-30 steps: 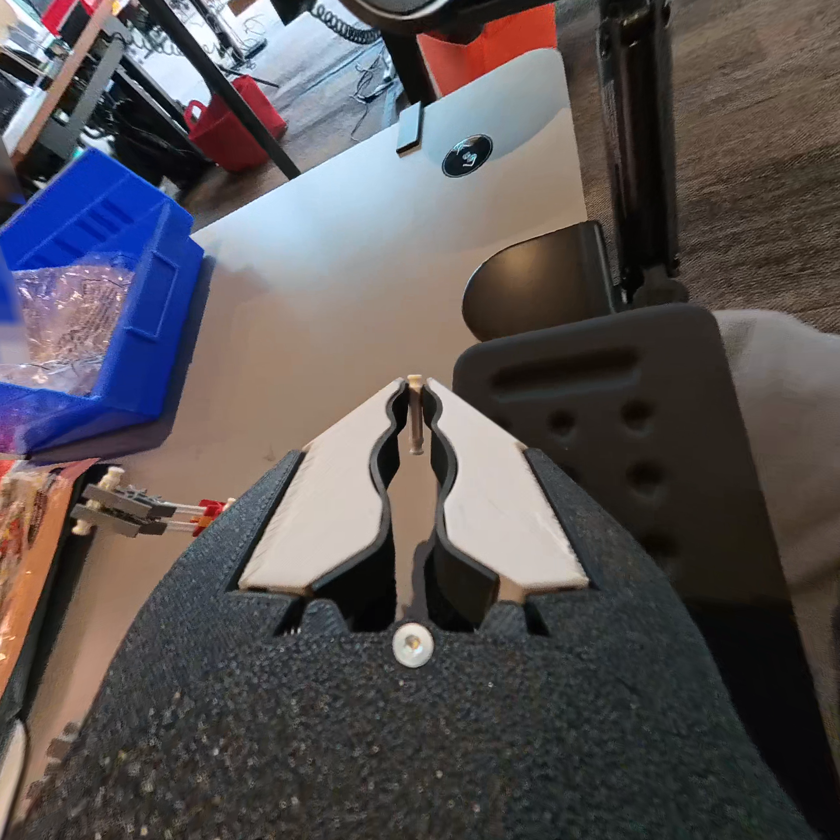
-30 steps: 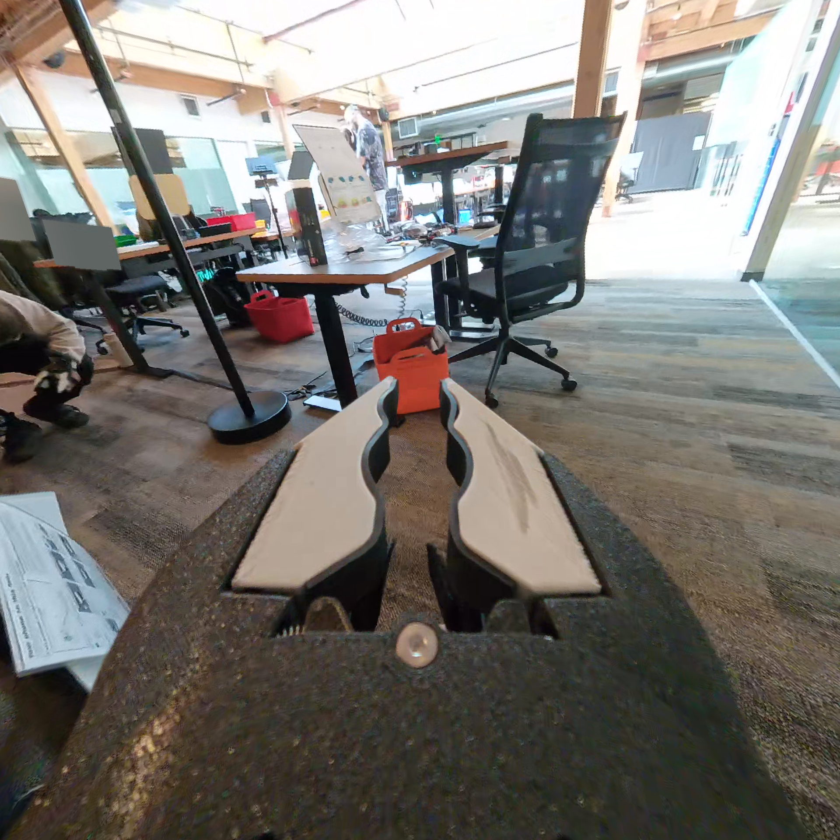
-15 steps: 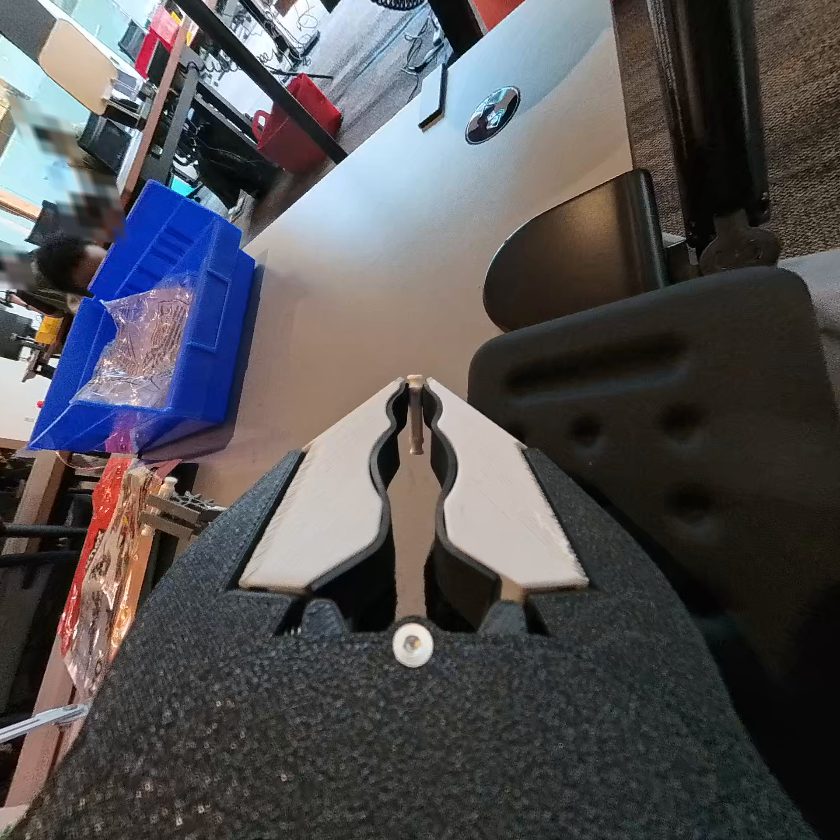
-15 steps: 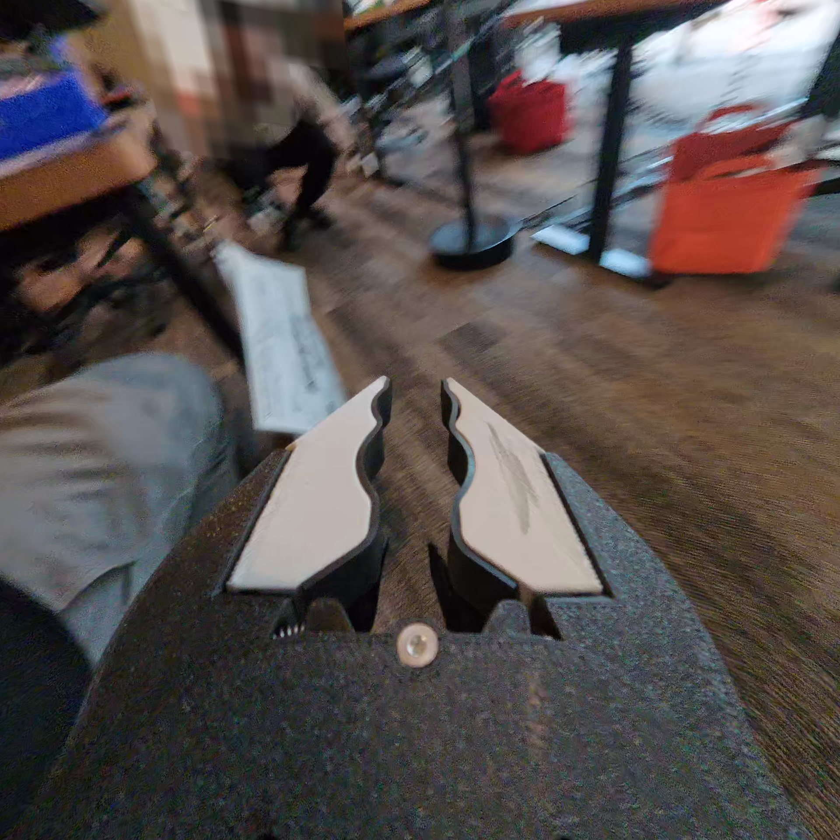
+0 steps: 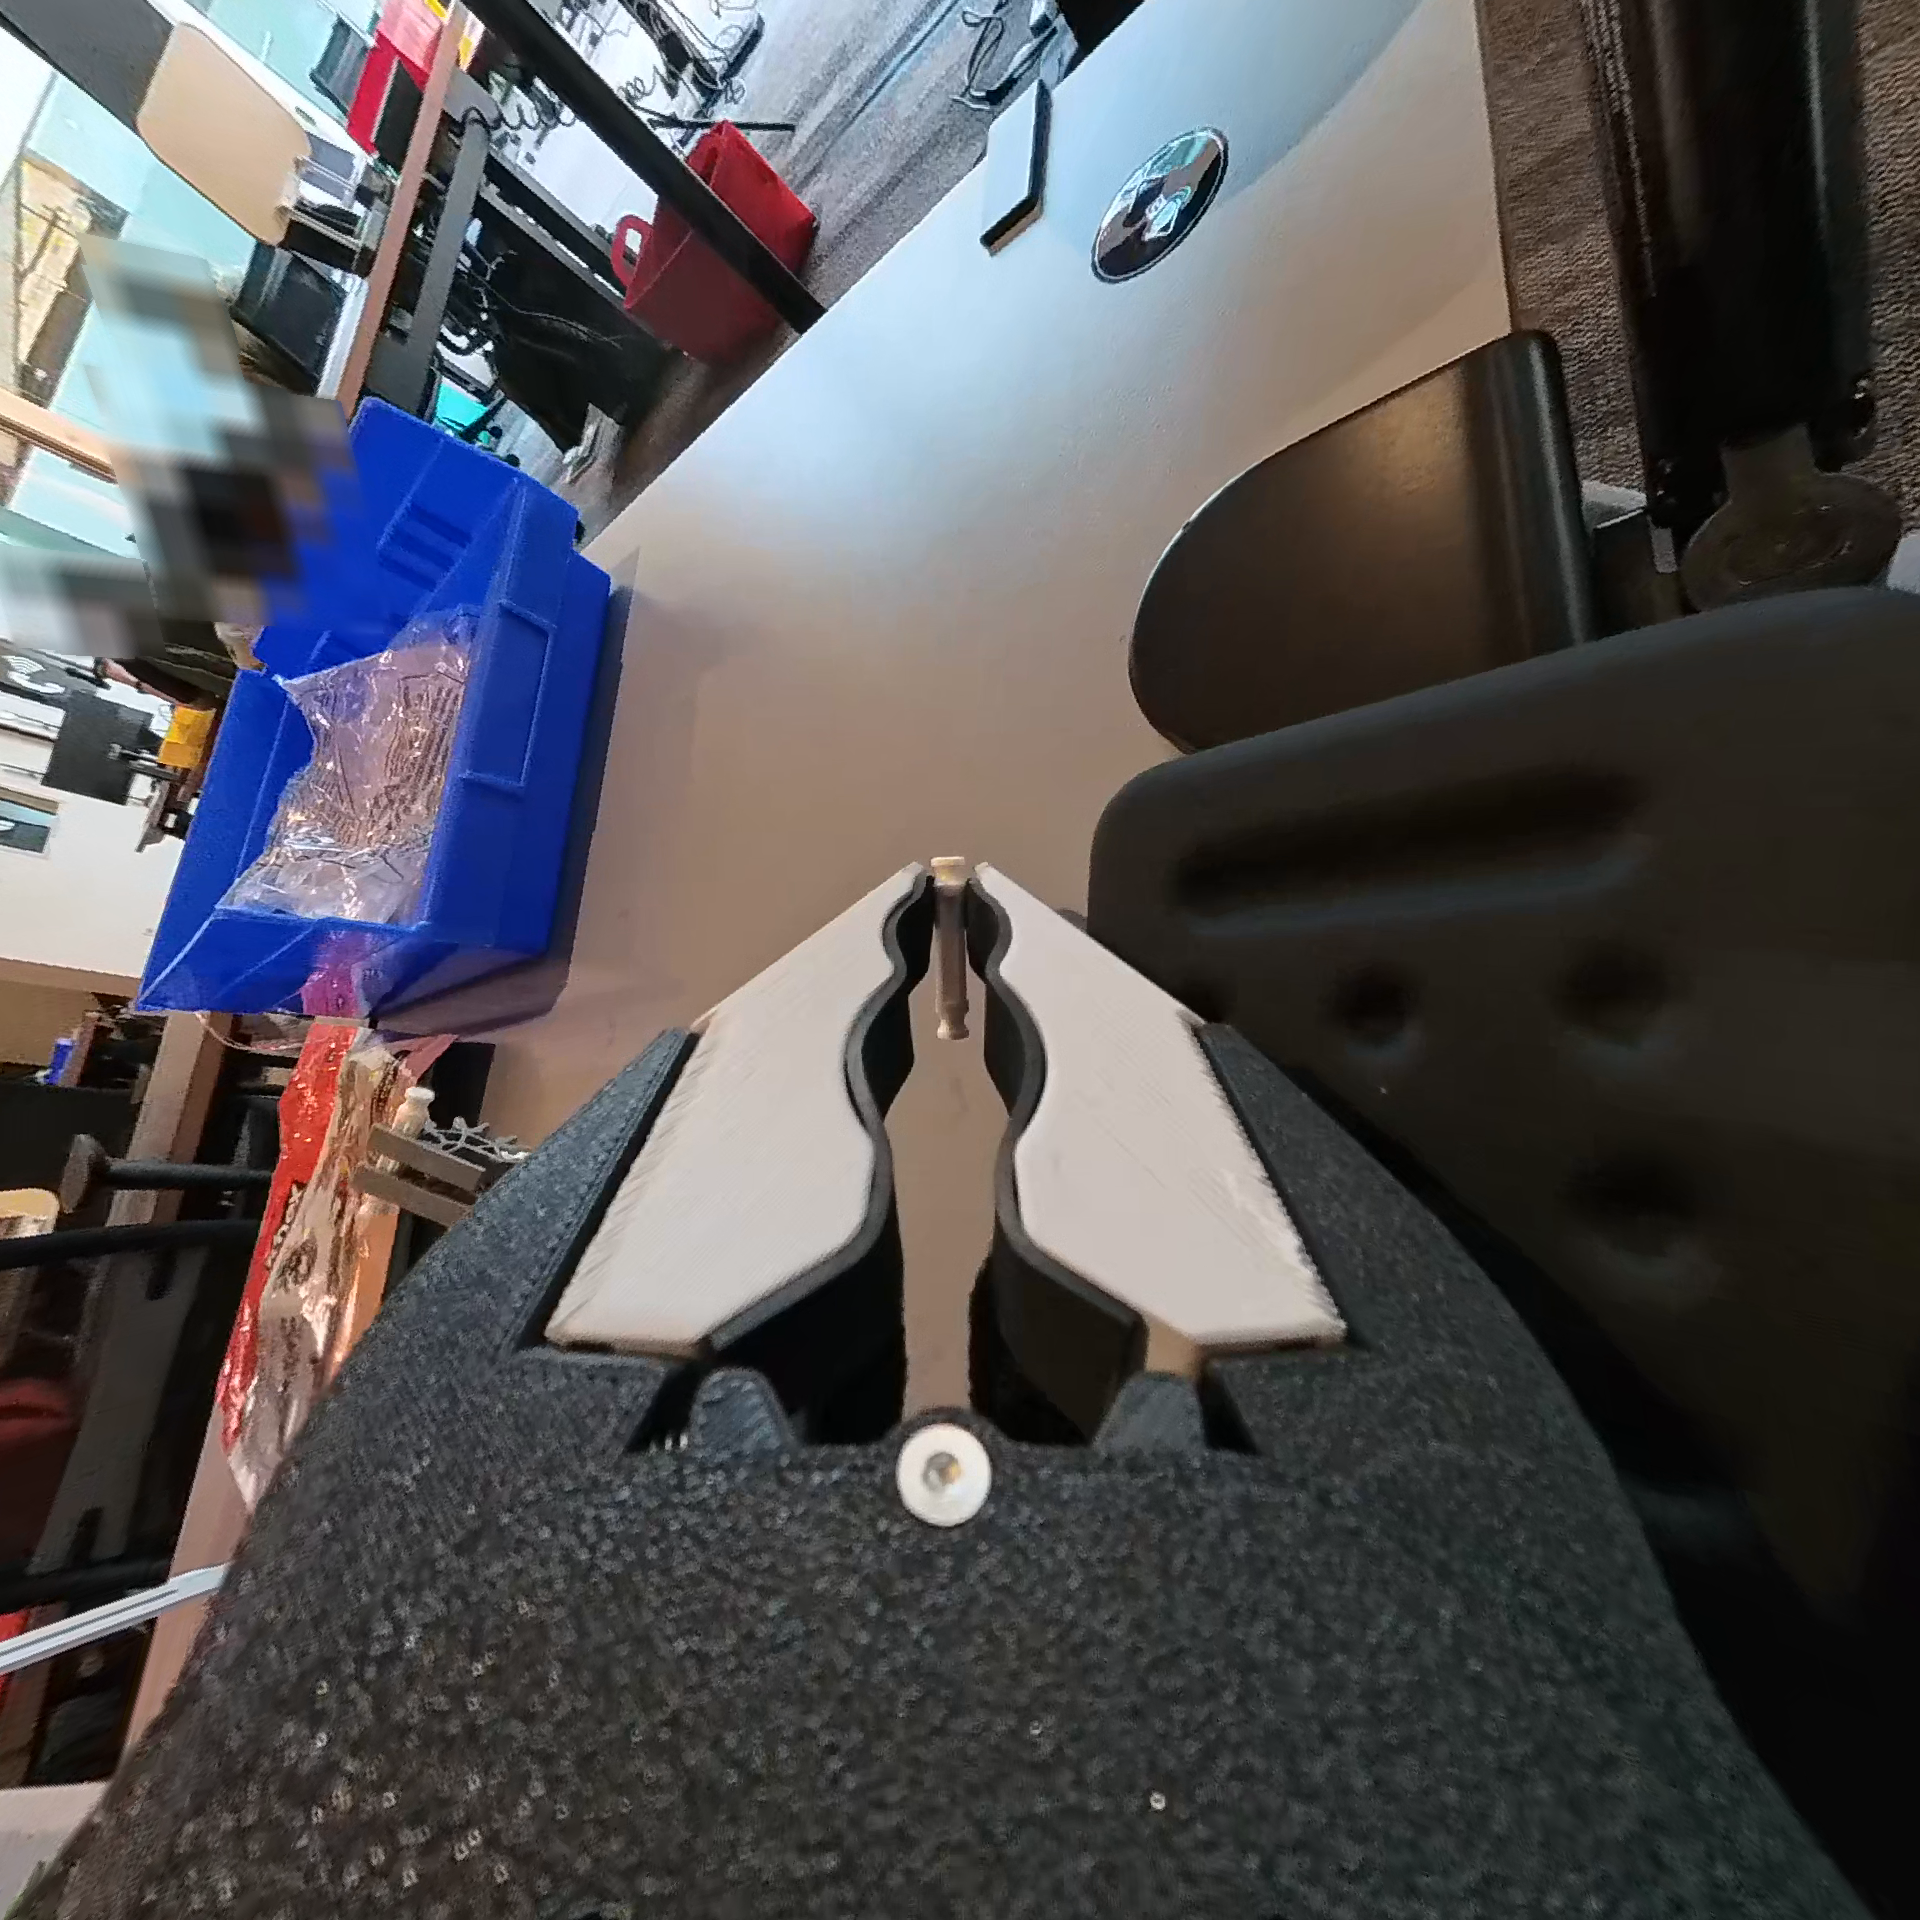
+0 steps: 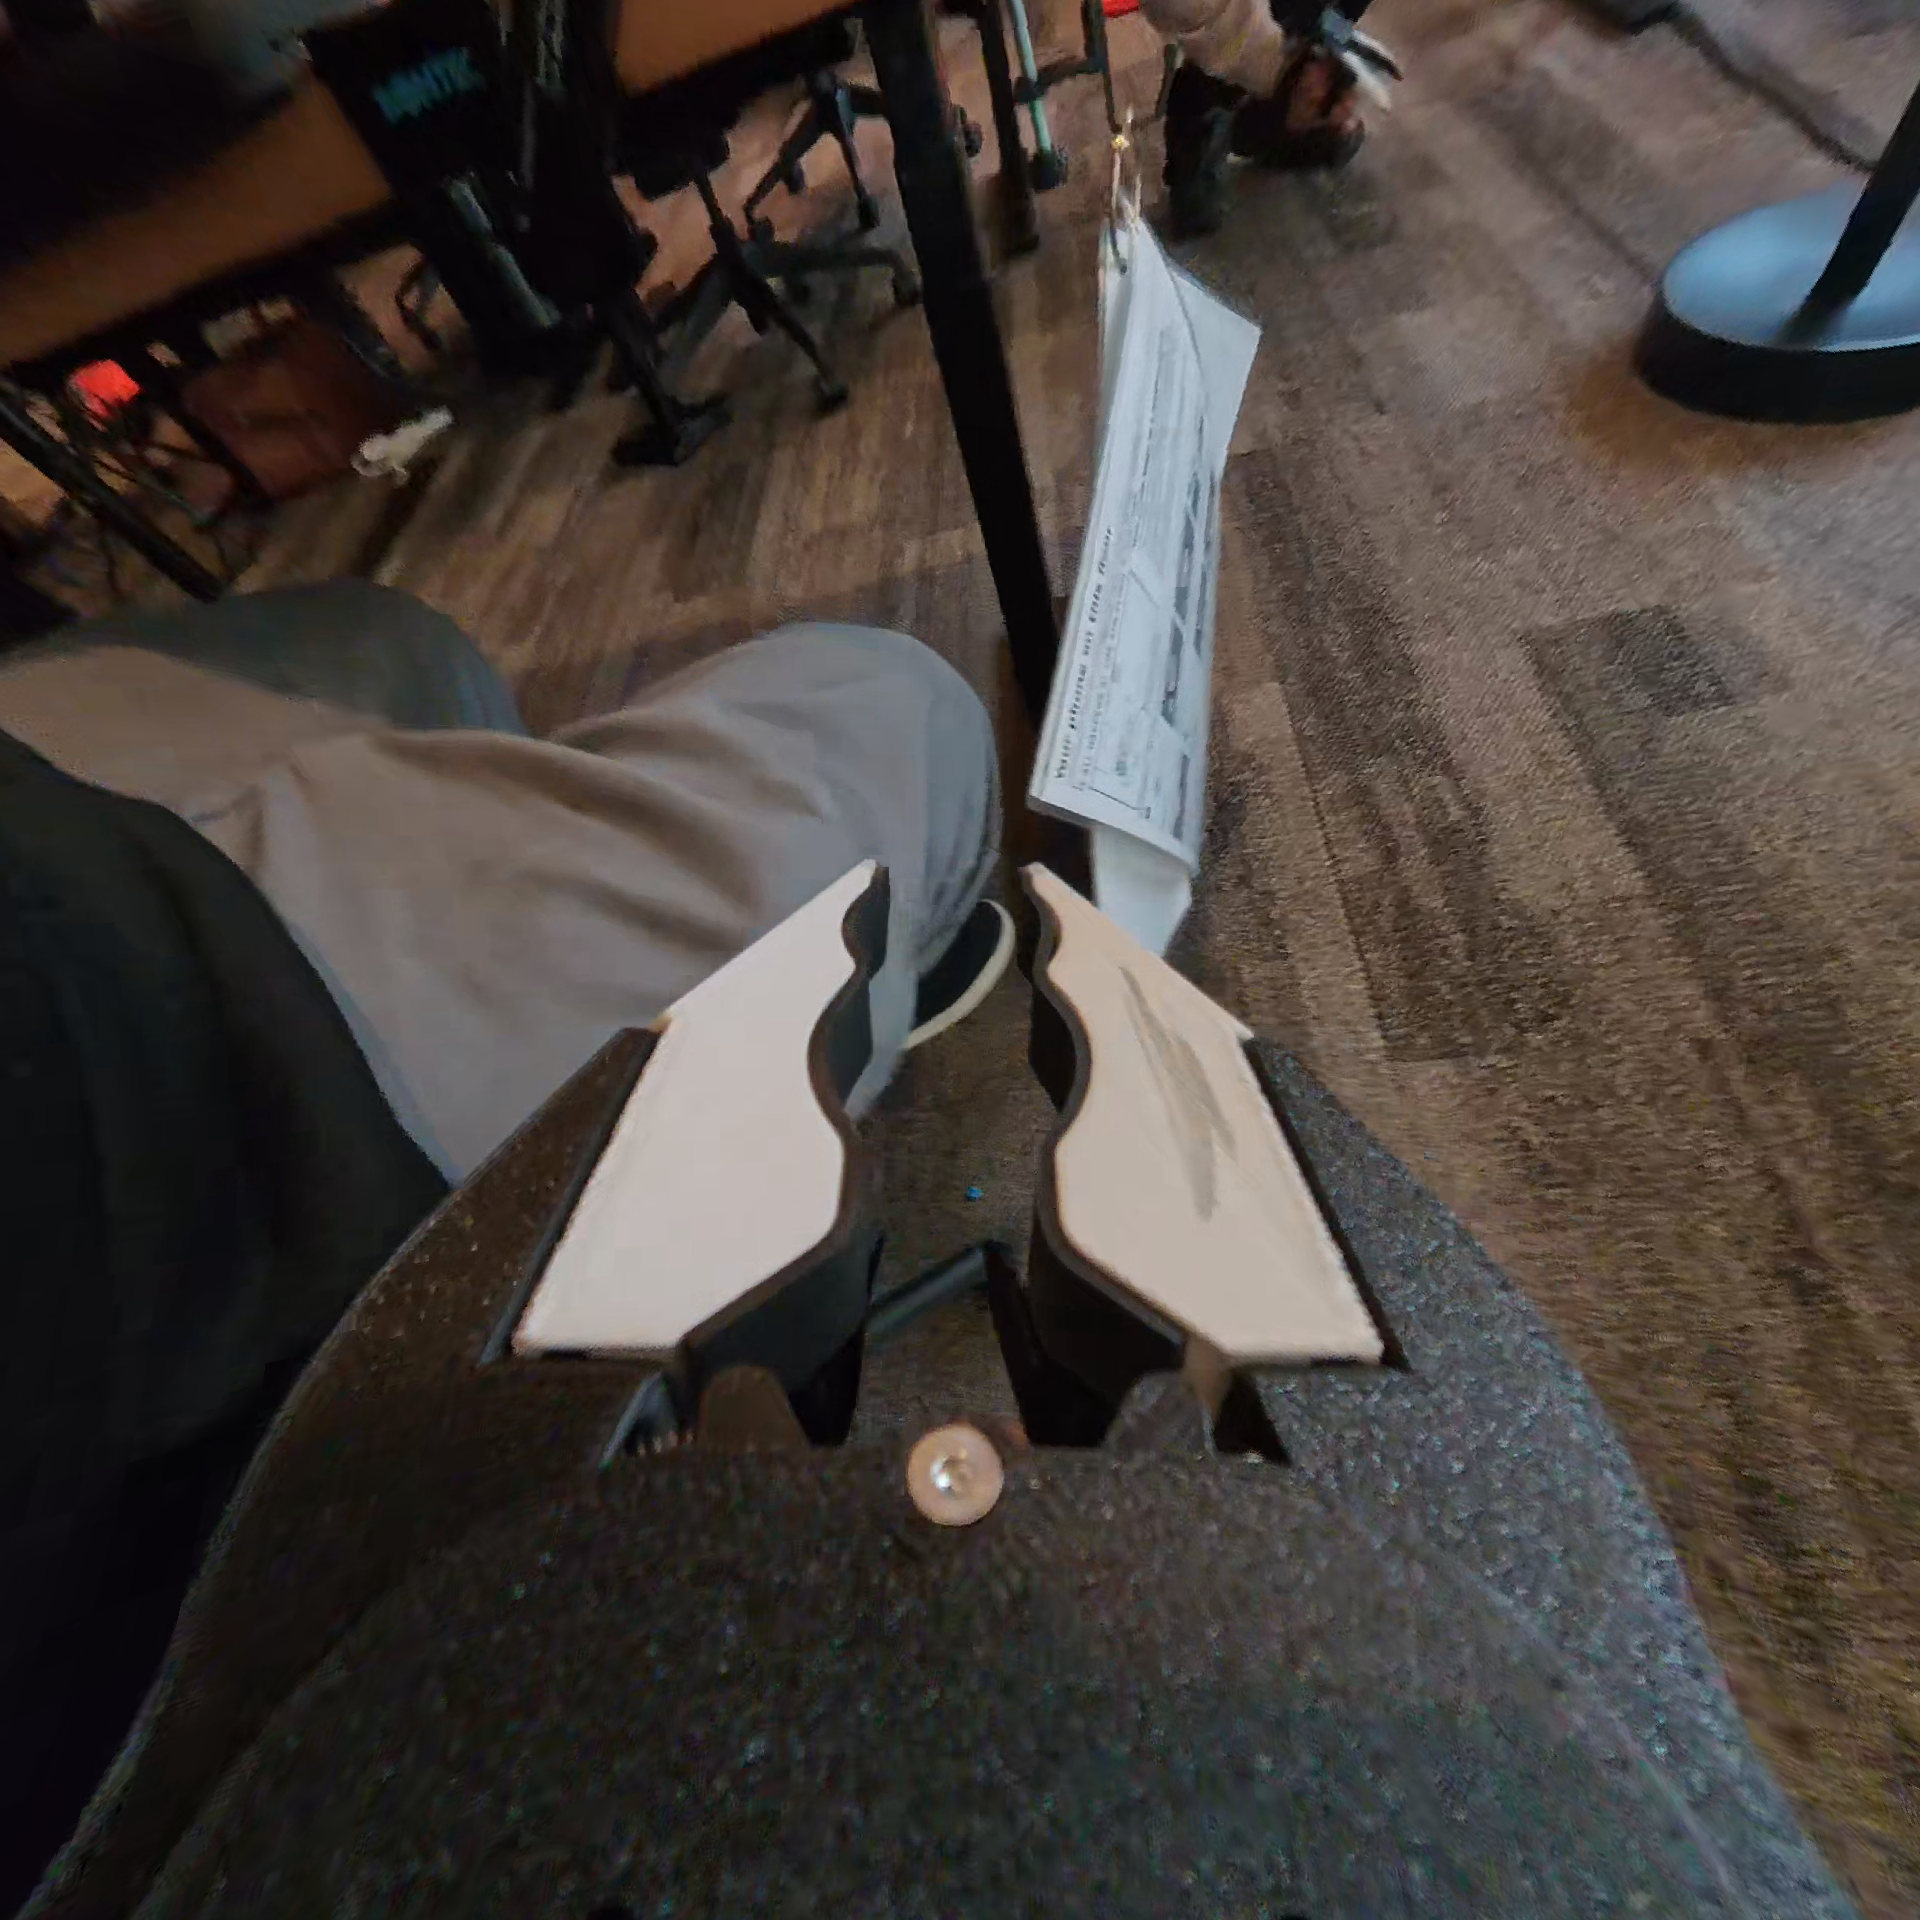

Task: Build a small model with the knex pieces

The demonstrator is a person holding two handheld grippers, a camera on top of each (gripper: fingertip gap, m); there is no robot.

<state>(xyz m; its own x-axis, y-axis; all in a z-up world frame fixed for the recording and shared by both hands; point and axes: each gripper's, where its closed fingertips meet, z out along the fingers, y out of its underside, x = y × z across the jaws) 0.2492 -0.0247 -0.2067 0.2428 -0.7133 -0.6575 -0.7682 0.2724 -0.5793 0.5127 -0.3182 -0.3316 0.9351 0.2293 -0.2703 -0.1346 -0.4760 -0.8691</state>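
My left gripper (image 5: pixel 949 883) is shut on a small light grey pin (image 5: pixel 948 961), held lengthwise between the fingertips above a white table (image 5: pixel 935 520). A black chair armrest (image 5: pixel 1507 935) sits just right of the fingers. A small grey assembly with pegs (image 5: pixel 426 1153) lies at the table's left edge, partly hidden by the gripper body. My right gripper (image 6: pixel 956 883) is open and empty, pointing down at the carpet floor (image 6: pixel 1558 831), with a person's grey trouser leg (image 6: pixel 571 831) and dark shoe (image 6: pixel 961 977) right beyond the left finger.
A blue bin (image 5: pixel 416 748) holding a clear plastic bag (image 5: pixel 364 790) stands on the table's left. A red printed bag (image 5: pixel 312 1195) lies nearer. A black round disc (image 5: pixel 1158 218) sits at the far end. A black table leg (image 6: pixel 966 364), hanging printed sheet (image 6: pixel 1153 582) and round stand base (image 6: pixel 1787 312) are on the floor. My hands' fingertips stand some 40 cm from each other. The black round disc (image 5: pixel 1158 218) is closer to my left gripper, around 15 cm from its tips; the right tips are 35 cm off.
The left gripper has tilted and swung a little, keeping the pin. The right gripper has swung down and left from the room view to the floor and the person's leg, still open.
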